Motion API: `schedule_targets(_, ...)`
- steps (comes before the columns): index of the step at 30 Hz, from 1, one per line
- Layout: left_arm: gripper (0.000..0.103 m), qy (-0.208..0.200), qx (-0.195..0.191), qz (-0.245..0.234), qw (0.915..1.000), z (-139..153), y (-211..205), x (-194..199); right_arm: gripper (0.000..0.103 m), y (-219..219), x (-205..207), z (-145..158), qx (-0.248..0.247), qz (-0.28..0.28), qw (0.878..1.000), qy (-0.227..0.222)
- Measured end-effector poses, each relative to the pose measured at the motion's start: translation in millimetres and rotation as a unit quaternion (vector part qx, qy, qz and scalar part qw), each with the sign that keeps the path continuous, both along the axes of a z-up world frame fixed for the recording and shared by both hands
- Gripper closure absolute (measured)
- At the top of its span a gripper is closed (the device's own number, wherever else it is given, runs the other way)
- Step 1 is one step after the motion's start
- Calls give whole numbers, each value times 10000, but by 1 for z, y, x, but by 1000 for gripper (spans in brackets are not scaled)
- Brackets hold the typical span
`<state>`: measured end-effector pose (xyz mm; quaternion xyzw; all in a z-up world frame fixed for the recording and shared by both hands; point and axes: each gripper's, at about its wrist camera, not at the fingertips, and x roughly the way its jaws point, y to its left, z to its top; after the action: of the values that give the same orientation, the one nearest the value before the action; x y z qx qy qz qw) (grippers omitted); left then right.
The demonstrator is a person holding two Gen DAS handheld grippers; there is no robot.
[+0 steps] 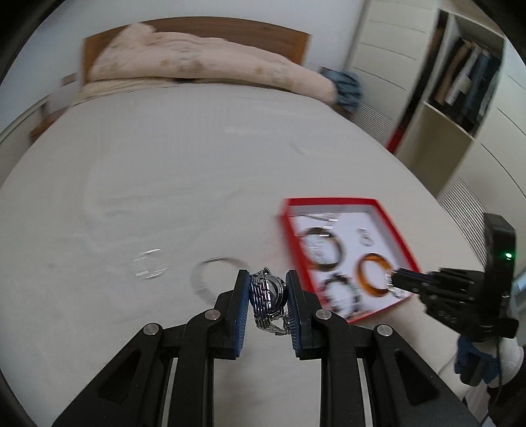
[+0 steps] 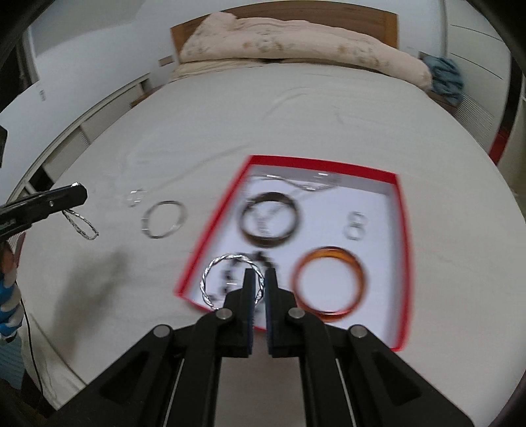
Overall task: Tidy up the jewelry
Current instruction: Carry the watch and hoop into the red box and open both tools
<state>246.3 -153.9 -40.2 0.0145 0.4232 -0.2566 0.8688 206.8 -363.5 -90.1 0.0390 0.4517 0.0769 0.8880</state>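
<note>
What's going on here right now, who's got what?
Jewelry is being sorted from the bed into a red box. The left gripper is shut on a silver watch, held beside the box. The right gripper is shut on a twisted silver bangle over the box's near corner. An orange bangle and dark bangle lie inside; a thin silver bangle remains on the sheet.

A wide bed with a pale, lightly creased sheet fills the room. At its far edge a rumpled beige duvet lies piled against a wooden headboard. A blue-grey cloth sits beside the far right corner. White walls stand behind, and an open cream shelving unit holding books stands to the right.
</note>
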Motion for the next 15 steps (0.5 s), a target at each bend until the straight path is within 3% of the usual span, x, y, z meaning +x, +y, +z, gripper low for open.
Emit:
schedule_targets(8,81,447,260,-749,9959,-44,-100,9,98,-40,23,-30,11,87,9998,152)
schedule_targets(15,81,710,677,-891,9912,-84,-127,15,98,-46,37,-53,-173,259,9988,386)
